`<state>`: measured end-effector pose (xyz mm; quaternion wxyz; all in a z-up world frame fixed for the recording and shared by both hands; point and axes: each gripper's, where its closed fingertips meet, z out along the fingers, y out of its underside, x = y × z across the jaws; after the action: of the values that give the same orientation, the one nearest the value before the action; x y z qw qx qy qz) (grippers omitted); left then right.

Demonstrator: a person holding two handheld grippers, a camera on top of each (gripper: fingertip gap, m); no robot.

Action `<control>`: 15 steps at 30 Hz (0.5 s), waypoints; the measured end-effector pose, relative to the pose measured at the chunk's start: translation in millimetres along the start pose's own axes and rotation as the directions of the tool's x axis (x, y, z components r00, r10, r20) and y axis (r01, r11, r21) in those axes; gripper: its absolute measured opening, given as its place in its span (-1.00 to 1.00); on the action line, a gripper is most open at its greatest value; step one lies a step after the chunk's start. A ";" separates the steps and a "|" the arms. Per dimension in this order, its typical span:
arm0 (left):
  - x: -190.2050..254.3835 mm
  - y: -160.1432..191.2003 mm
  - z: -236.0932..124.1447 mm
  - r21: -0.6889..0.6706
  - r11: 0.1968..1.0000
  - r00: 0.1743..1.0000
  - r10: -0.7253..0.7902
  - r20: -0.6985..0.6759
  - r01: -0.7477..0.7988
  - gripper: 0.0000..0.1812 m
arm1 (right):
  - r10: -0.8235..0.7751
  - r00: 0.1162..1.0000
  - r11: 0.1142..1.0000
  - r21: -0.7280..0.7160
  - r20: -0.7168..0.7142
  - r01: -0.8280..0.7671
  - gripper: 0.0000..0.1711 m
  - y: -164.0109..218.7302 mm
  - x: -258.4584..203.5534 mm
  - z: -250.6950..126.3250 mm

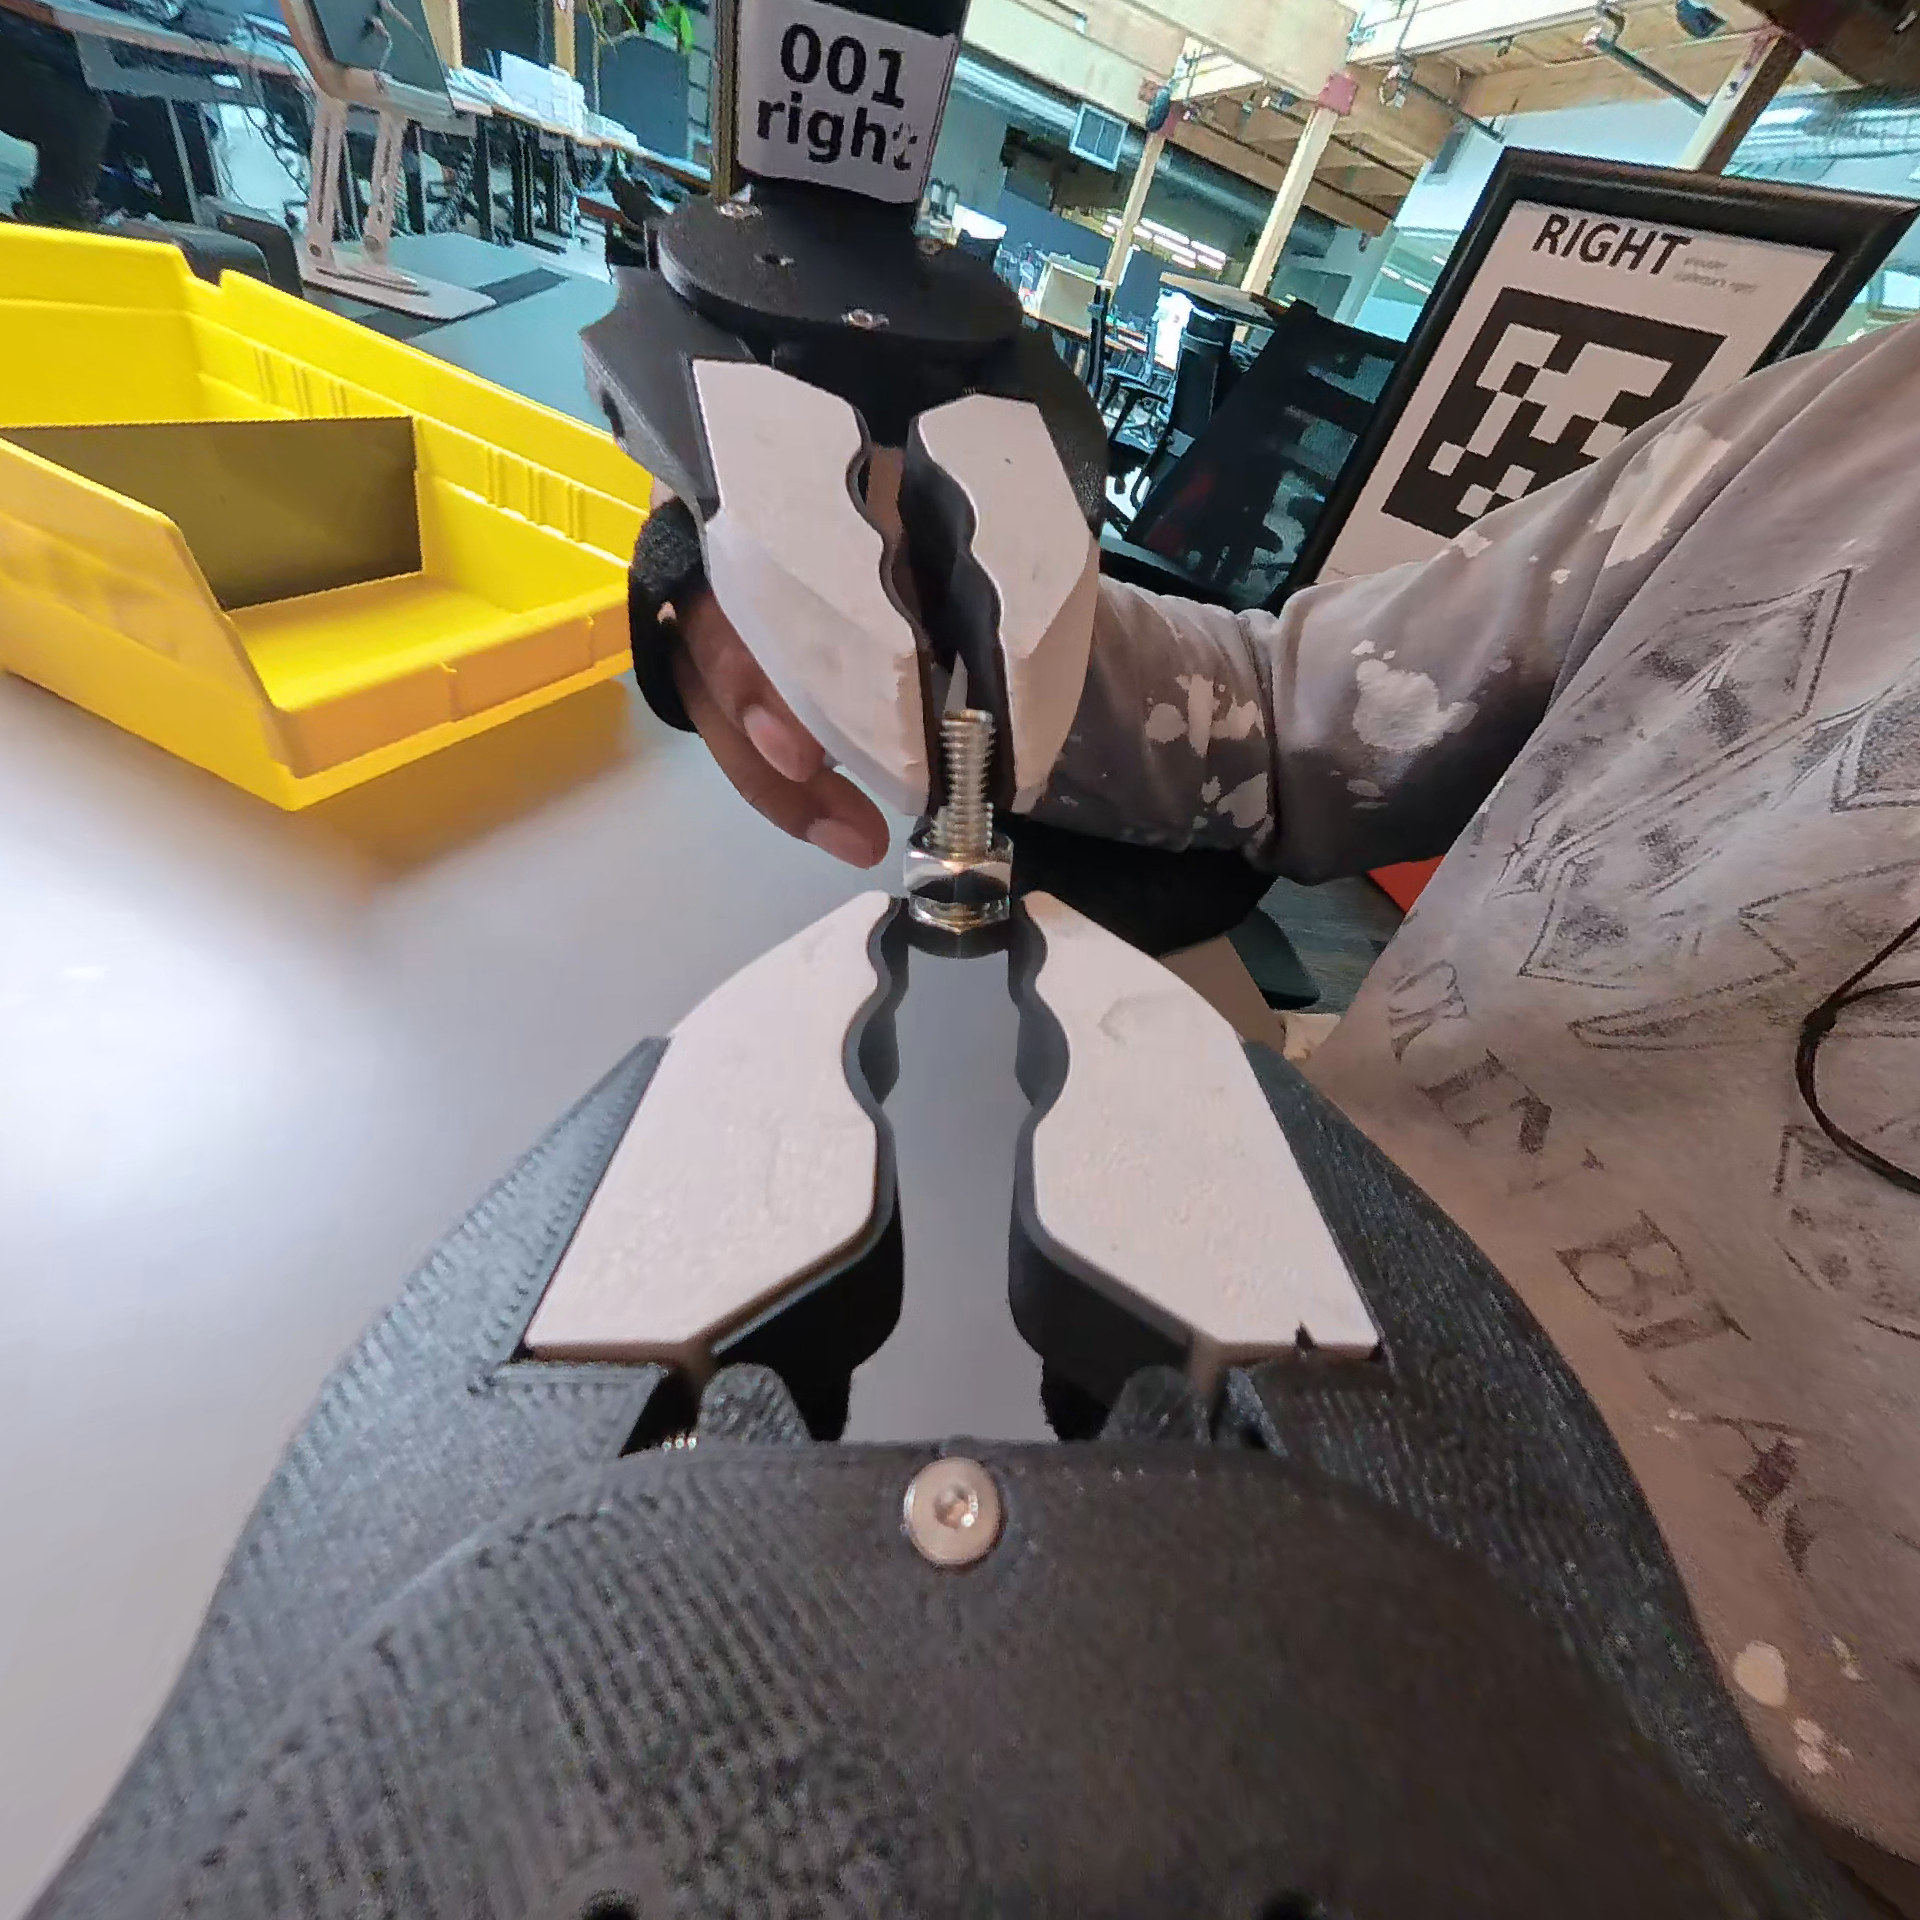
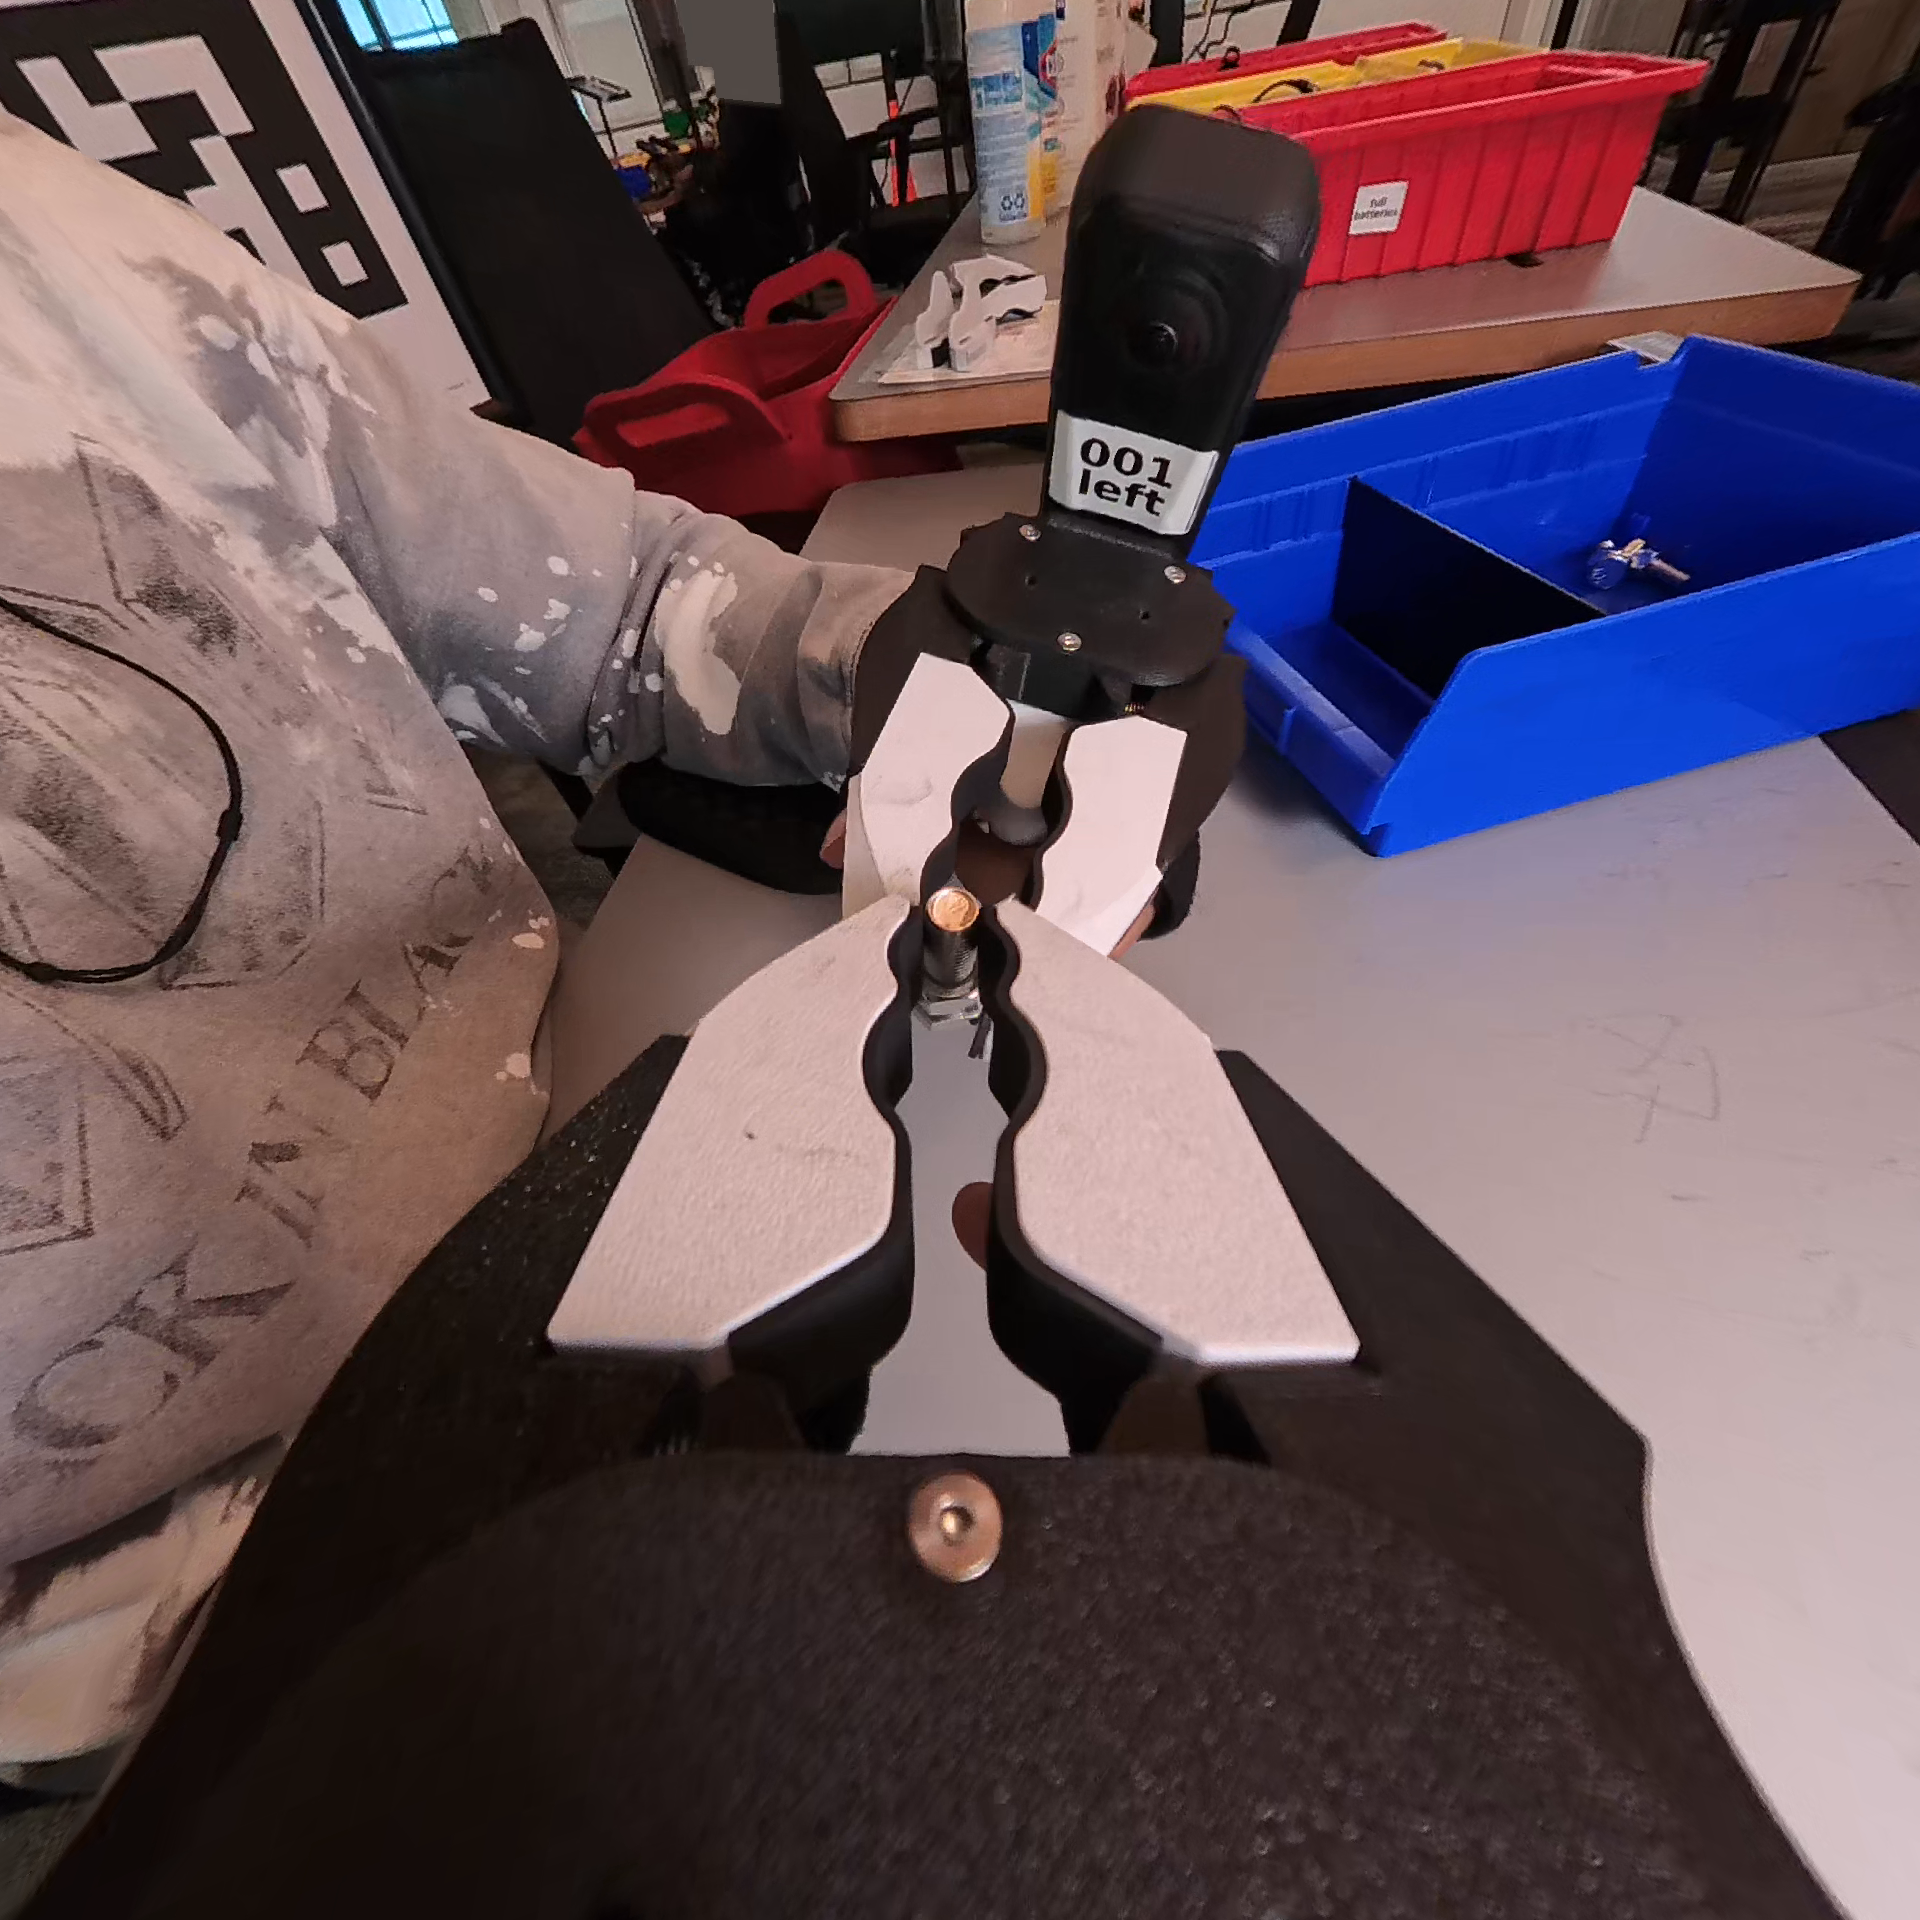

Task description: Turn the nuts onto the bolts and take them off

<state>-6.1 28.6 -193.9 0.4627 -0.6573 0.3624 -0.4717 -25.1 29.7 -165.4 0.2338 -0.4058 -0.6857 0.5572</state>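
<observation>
Left gripper (image 1: 958, 914) tips closed on nut (image 1: 958, 871) at centre, right gripper (image 1: 961, 769) at 12 o'clock clamped on bolt (image 1: 966, 758) threads, both held above grey table (image 1: 260, 1039), yellow bin (image 1: 312, 582) at 10, blue bin (image 2: 1558, 665) w/ spare bolt (image 2: 1631, 563) at 2 in right view.

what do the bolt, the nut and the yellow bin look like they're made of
Bolt: bright silvery metal, probably plated steel; its threads glint.
Nut: the same shiny metal, with mirror-like flat faces.
Yellow bin: moulded plastic, smooth with a slight sheen, with ribs along the wall; the dark divider inside it looks like matte plastic or card.
</observation>
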 end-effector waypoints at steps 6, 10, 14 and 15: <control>-19.8 -20.8 -5.2 0.149 0.985 0.974 0.053 0.221 -0.087 -0.80 | -0.004 0.992 0.993 0.115 -0.123 0.018 -0.89 -15.3 16.8 -7.4; -35.3 -34.1 -22.1 0.218 0.963 0.919 0.061 0.389 -0.156 -0.80 | 0.040 0.965 0.972 0.232 -0.259 0.022 -0.74 -25.4 34.3 -13.4; -35.5 -37.3 -24.9 0.224 0.957 0.904 0.076 0.420 -0.185 -0.80 | 0.053 0.953 0.968 0.248 -0.299 0.024 -0.73 -26.1 37.3 -0.1; -34.7 -37.2 -24.4 0.222 0.957 0.905 0.079 0.417 -0.185 -0.80 | 0.049 0.952 0.969 0.246 -0.303 0.029 -0.73 -26.0 37.0 2.6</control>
<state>-38.0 65.2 -165.4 0.6395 -0.6490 0.2390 -0.3358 -55.5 57.2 -146.1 0.3835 -0.4587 -0.5641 0.5696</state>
